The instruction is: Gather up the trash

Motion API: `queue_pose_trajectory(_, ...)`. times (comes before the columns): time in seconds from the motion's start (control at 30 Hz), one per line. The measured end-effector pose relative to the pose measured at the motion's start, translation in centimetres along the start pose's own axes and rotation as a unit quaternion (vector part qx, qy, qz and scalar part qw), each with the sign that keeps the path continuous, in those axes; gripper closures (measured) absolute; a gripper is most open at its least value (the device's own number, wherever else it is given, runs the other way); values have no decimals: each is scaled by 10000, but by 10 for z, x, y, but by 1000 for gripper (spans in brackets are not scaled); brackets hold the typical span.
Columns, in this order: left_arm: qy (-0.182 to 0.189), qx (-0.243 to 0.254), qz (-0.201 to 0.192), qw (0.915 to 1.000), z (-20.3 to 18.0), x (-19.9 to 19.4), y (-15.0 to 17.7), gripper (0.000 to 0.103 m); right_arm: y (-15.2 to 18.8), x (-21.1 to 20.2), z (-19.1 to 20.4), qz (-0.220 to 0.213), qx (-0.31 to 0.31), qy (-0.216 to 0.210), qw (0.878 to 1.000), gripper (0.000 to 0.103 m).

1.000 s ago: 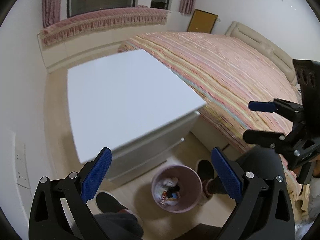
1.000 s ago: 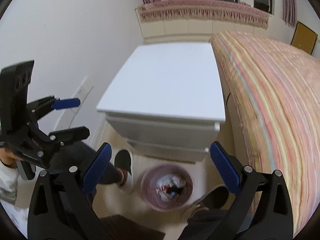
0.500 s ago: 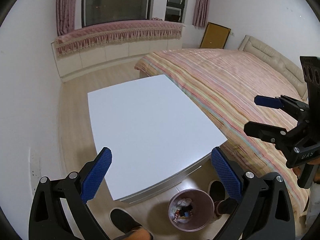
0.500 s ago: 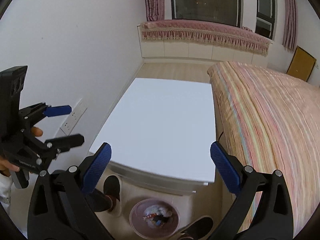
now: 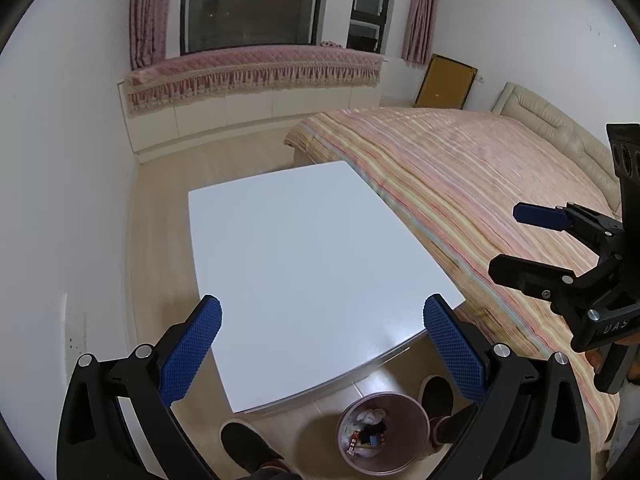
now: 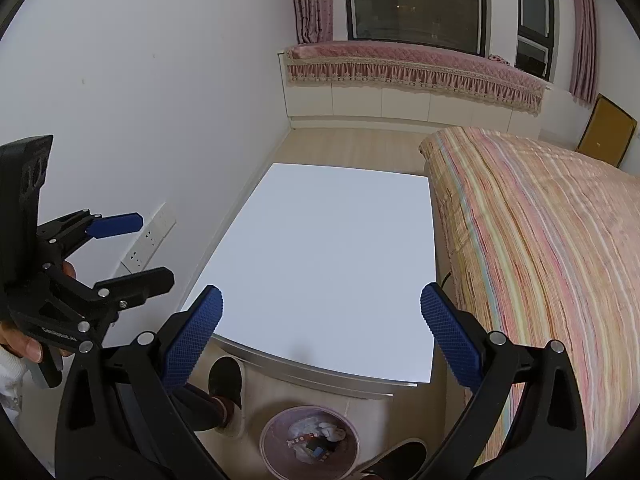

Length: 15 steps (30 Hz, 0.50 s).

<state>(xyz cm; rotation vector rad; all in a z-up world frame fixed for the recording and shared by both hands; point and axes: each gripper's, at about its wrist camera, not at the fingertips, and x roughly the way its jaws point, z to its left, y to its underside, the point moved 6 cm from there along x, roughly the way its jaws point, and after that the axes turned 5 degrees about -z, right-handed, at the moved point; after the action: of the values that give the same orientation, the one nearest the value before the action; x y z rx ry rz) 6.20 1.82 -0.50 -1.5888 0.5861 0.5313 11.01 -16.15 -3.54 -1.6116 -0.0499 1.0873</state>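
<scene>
Below both pairs of jaws, on the floor against the front of the cabinet (image 5: 304, 264), a pink bin (image 5: 382, 438) is seen, and the trash (image 5: 370, 428) lies inside it: crumpled white paper and small dark and coloured scraps, too small to be told apart. No loose trash is seen on the cabinet top ahead of the jaws, so the collecting is judged done or nearly so.

The pieces are judged light and soft, easily crushed and apt to slip free if pinched at an edge; each would best be taken across its bulk. The bin itself is judged light and thin-walled, and would best be gripped at its rim, which may flex.

The left gripper (image 5: 320, 338) is held released, nothing between its blue pads (image 5: 454, 346), well above the cabinet. The right gripper (image 6: 320, 338) is likewise spread wide and empty; its pads (image 6: 192, 340) frame the cabinet's near edge.

Shoes (image 6: 226, 390) stand at either side of the bin. A striped bed (image 6: 540, 248) lies to the right of the jaws, a wall socket (image 6: 150, 238) to the left.
</scene>
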Motion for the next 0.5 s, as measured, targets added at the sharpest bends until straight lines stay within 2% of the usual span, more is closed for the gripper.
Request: queue_pose_trajectory(0.5,-21,-6,21,10000,-2,-2,-3,6,0,-1,-3,17,-42,87,10000,5)
